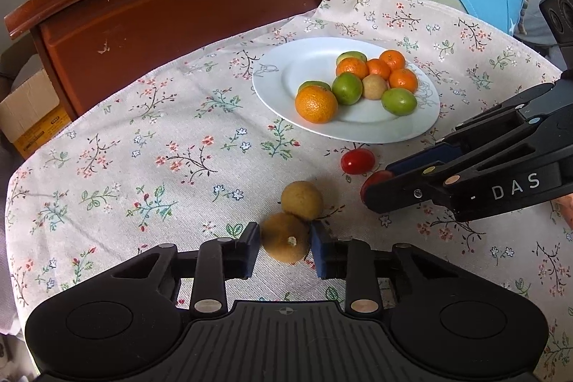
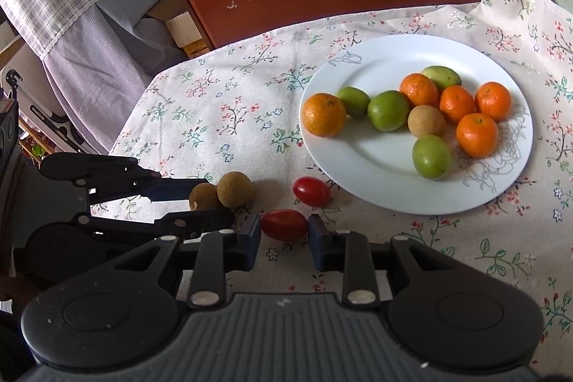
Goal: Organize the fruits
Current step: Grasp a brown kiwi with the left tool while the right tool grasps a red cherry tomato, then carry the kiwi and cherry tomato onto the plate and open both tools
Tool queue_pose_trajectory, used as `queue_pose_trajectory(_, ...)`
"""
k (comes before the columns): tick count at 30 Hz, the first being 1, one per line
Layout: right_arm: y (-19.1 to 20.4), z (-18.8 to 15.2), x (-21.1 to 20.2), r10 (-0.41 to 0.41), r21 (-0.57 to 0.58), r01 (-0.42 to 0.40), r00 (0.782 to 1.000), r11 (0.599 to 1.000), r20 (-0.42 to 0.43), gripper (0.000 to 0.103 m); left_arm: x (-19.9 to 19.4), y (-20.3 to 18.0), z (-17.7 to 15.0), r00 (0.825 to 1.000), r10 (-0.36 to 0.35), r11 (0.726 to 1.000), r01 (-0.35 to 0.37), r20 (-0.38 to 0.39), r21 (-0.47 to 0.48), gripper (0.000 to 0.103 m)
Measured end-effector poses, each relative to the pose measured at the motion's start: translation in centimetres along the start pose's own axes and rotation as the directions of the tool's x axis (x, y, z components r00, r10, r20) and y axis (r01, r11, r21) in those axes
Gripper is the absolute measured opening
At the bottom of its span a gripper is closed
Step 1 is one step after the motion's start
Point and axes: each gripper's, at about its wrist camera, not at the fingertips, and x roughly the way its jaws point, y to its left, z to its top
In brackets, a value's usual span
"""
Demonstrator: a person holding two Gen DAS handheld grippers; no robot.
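On a floral tablecloth (image 1: 143,167), low in both frames, two grips closed at once. Left gripper (image 1: 285,244) narrowed onto a brown longan (image 1: 284,240), pads pressing its flanks, pale stem scar facing the lens; second longan (image 1: 301,200) touching it just behind. Right gripper (image 2: 284,231) pinched on a red cherry tomato (image 2: 284,224) at lower centre of the right wrist view, long axis lying across the jaws, ends against the pads; second cherry tomato (image 2: 311,191) just beyond, near the rim of the white plate (image 2: 358,188).

Plate in the upper right of the right wrist view, already loaded: five tangerines (image 2: 324,114), four green fruits (image 2: 388,110) and one more longan (image 2: 427,121), most bunched on its far half, bare space toward the near rim.

Likely handling: both pieces light and small. Longan shell thin, dry, fairly stiff, round enough to roll or squirt out of flat pads unless taken across the widest part. Tomato smooth, slippery, soft-skinned, apt to split or pop free under hard pressure; gentle squeeze, ideally across the shorter middle rather than end to end. Neighbouring longan probably nudged on lift, being in contact. Release low over the bare porcelain advisable, round fruit prone to rolling off.
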Motion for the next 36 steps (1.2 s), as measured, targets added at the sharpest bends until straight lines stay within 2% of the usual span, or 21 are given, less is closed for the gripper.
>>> queue_pose_trajectory(9, 0.1, 0.2, -0.3, 0.011, 0.004, -0.011, 1.0, 1.0, 0.009, 0.029, -1.2, -0.4, 0.2, 1.0, 0.021, 1.0, -0.021, 0.009, 0.004, 0.025)
queue_pose_trajectory(16, 0.1, 0.4, -0.7, 0.019, 0.013, -0.019, 1.0, 1.0, 0.023, 0.029, -3.1, -0.3, 1.1, 0.998, 0.034, 0.999, -0.032, 0.06, -0.035, 0.025)
queue_pose_trajectory(26, -0.1, 2.5, -3.7, 0.044, 0.032, -0.049, 0.991, 0.998, 0.127, 0.029, -5.0, -0.9, 3.5, 0.987, 0.035, 0.997, -0.023, 0.158, -0.076, 0.025)
queue_pose_trajectory(36, -2.3, 4.7, -7.0, 0.015, 0.079, -0.034, 0.971, 0.996, 0.239, 0.029, -5.4, -1.4, 5.4, 0.977, 0.028, 0.993, -0.002, 0.211, -0.121, 0.025)
